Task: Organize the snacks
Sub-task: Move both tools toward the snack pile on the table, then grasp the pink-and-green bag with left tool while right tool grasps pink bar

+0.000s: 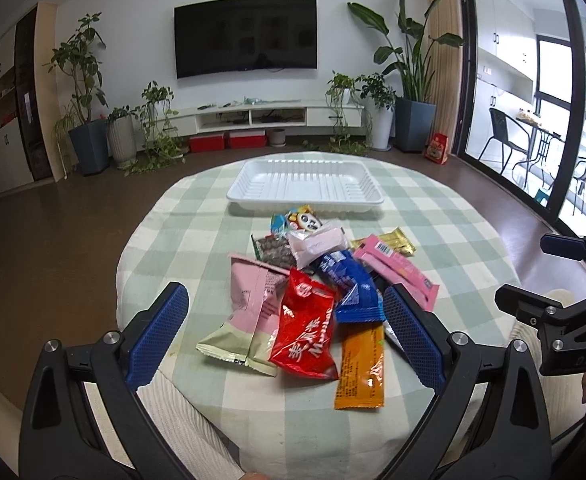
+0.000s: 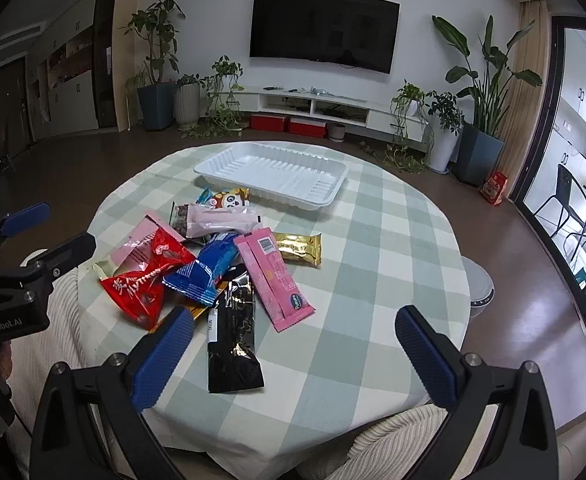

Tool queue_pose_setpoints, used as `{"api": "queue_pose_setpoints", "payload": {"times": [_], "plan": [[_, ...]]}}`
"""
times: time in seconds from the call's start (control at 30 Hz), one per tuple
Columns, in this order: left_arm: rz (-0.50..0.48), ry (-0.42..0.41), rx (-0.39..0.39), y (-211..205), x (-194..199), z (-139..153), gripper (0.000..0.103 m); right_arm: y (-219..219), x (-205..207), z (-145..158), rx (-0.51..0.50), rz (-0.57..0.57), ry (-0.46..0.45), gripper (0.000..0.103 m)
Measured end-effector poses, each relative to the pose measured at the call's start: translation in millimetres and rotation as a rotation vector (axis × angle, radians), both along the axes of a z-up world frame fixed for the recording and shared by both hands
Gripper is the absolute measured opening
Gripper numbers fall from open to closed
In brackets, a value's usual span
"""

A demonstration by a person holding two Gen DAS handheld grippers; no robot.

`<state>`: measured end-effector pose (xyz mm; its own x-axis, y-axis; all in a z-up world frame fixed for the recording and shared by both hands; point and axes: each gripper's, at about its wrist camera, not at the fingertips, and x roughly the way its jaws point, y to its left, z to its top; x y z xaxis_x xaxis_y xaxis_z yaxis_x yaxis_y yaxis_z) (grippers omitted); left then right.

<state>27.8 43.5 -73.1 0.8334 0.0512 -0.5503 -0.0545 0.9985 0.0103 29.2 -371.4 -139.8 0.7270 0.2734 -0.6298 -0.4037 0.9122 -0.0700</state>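
A heap of wrapped snacks lay on a round table (image 1: 433,208) covered in green-and-white check, just near of a white plastic tray (image 1: 305,184) that sat at the table's far side. The left gripper (image 1: 285,320) hung over the near edge with its blue-padded fingers spread wide and holding nothing. Between those fingers, in the left wrist view, lay a red packet (image 1: 307,340), with a pale pink bag (image 1: 249,312) to its left and an orange sachet (image 1: 361,368) to its right. A blue packet (image 1: 349,288) overlapped the red one on the far right side, and a long pink stick pack (image 1: 397,272) slanted away beyond it. A gold wrapper (image 1: 393,240) lay farther right, and a panda-print pack (image 1: 305,220) sat nearest the tray. The right gripper (image 2: 293,336) was likewise spread apart and empty, hovering near a black sachet (image 2: 233,340) that lay at the pile's near edge. A wall-mounted television (image 2: 323,32) and potted plants (image 2: 485,92) lined the far wall.
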Motion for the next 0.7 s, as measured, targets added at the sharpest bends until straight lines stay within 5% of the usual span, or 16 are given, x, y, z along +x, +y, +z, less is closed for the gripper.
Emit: {"api": "queue_pose_setpoints", "payload": {"times": [0.57,0.7], "plan": [[0.058,0.158,-0.037,47.1,65.1,-56.9,0.099,28.3,75.3,-56.0,-0.089,0.092,0.14,0.103],[0.063,0.187,-0.035,52.1,83.5,-67.4,0.099,34.2,94.8,-64.9,-0.087,0.118,0.173,0.096]]}}
